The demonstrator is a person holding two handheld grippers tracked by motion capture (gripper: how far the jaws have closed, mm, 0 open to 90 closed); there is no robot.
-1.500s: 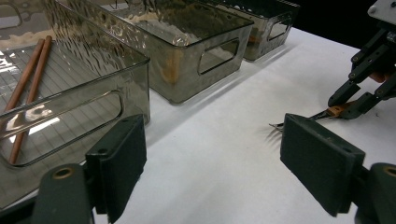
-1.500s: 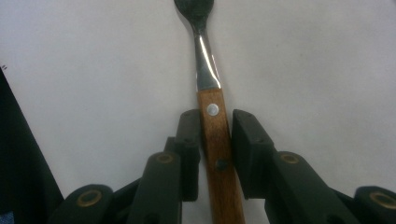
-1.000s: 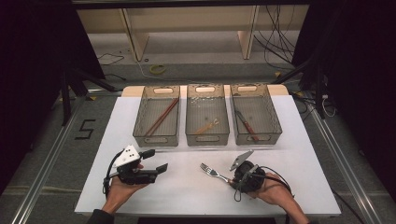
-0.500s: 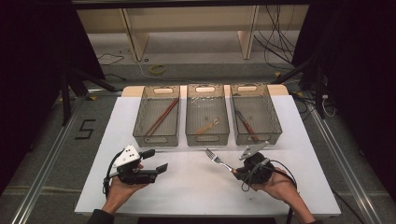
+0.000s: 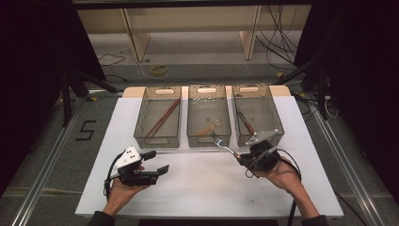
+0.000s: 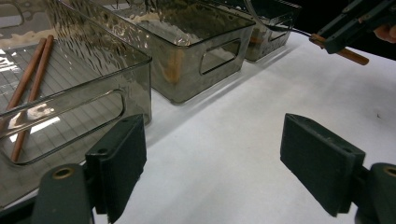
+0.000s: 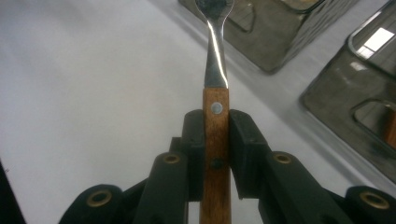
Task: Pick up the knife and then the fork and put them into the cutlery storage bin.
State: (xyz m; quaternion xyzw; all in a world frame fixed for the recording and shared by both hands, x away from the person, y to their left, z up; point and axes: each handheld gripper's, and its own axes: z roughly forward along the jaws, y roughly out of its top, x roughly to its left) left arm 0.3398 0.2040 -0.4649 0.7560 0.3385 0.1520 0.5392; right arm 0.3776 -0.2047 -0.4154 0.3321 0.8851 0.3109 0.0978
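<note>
My right gripper [image 5: 243, 157] [image 7: 215, 135] is shut on the wooden handle of a metal fork [image 5: 222, 144] [image 7: 216, 79]. It holds the fork above the white table, tines pointing toward the front wall of the middle bin [image 5: 209, 142]. From the left gripper view, the fork's handle [image 6: 348, 53] sticks out of the right gripper [image 6: 355, 21] at the upper right. My left gripper [image 5: 158, 161] [image 6: 219, 163] rests at the front left, open, with nothing between its pads, facing the left bin [image 6: 135, 60].
Three smoky clear bins stand in a row at the back of the white table [image 5: 197, 188]. The left bin [image 5: 158, 141] holds brown chopsticks [image 5: 162, 117] [image 6: 30, 84]. A wooden utensil [image 5: 207, 128] lies in the middle bin, and the right bin [image 5: 278, 123] holds a red-handled one [image 5: 245, 122].
My right gripper has risen and moved right and toward the bins, carrying the fork along. The left gripper has stayed where it was.
</note>
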